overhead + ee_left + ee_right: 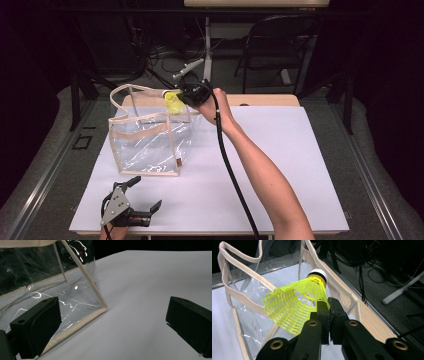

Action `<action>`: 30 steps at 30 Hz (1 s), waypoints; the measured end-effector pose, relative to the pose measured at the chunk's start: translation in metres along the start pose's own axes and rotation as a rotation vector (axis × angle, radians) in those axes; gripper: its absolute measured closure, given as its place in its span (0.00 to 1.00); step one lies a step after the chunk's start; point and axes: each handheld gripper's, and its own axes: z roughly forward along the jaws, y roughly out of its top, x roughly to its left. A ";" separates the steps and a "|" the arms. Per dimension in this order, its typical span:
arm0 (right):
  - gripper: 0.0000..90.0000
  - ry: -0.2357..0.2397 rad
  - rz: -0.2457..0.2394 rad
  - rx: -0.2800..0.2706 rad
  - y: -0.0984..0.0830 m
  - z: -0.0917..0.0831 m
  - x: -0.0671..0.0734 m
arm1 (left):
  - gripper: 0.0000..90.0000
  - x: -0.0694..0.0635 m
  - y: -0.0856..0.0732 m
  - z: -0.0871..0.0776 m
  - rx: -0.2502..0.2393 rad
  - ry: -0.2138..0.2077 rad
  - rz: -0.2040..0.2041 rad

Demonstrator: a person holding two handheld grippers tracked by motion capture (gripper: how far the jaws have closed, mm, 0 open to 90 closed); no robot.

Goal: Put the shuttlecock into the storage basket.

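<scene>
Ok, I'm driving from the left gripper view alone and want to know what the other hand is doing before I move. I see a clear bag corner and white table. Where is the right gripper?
Observer: The right gripper is at the far rim of the clear bag, held above its opening.
Operator: Is it carrying anything?
Observer: Yes, a yellow shuttlecock, pinched by the edge of its mesh skirt, white-tipped cork end pointing away from the fingers.
Operator: Anything inside the bag?
Observer: I can see nothing lying in it through the plastic.
Operator: And my gripper?
Observer: The left gripper sits open near the table's near edge, in front of the bag, apart from it.
</scene>
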 end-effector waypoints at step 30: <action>0.97 0.042 0.089 0.057 -0.004 0.017 -0.010 | 0.00 0.000 0.000 -0.001 -0.001 0.005 -0.002</action>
